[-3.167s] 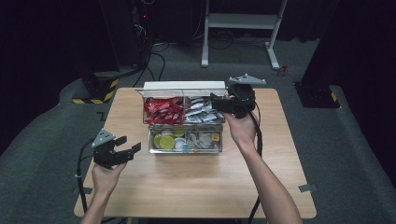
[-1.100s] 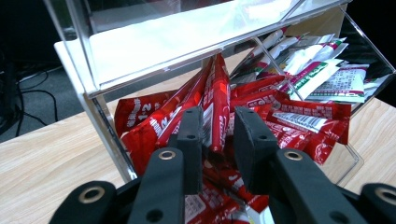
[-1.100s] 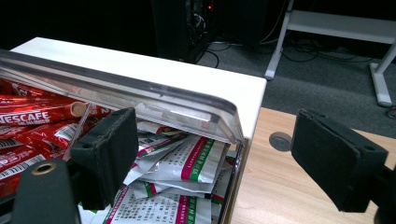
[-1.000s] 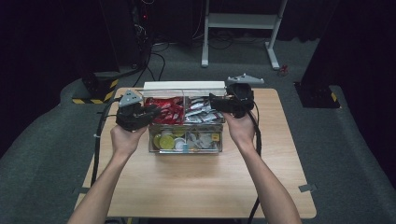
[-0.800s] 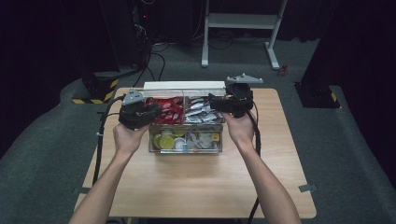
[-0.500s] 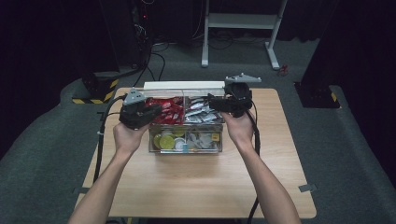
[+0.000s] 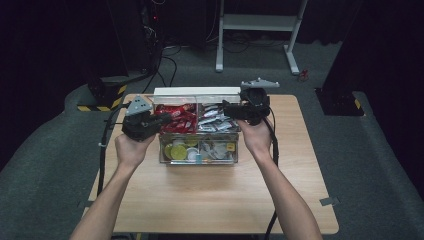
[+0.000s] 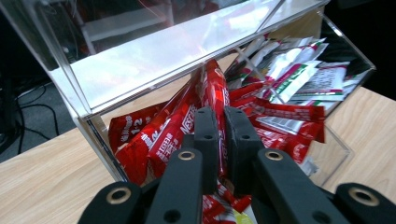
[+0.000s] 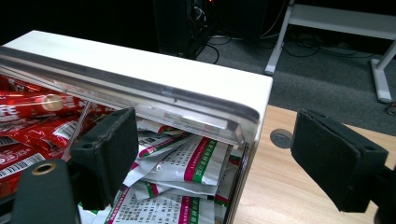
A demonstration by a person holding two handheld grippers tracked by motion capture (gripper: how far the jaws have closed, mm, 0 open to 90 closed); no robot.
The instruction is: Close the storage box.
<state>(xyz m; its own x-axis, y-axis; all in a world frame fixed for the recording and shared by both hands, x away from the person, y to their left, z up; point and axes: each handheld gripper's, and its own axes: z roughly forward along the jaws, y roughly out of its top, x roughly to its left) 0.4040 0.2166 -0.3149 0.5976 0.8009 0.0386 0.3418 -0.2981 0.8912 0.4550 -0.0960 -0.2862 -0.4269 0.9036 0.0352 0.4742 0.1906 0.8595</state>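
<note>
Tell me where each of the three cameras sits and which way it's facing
High view: above the person's side, facing forward and down on the table; forearms, both hands show.
Left gripper view: on the left gripper, looking along jaws shut on a red sachet.
Right gripper view: on the right gripper, jaws open at the box's corner.
All share the clear box.

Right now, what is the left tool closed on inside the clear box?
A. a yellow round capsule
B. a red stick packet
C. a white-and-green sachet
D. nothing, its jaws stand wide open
B: in the left gripper view the left tool has its jaws pinched together on a red stick packet that stands up from the pile in the clear box; the white-and-green sachets lie in the next compartment.
</note>
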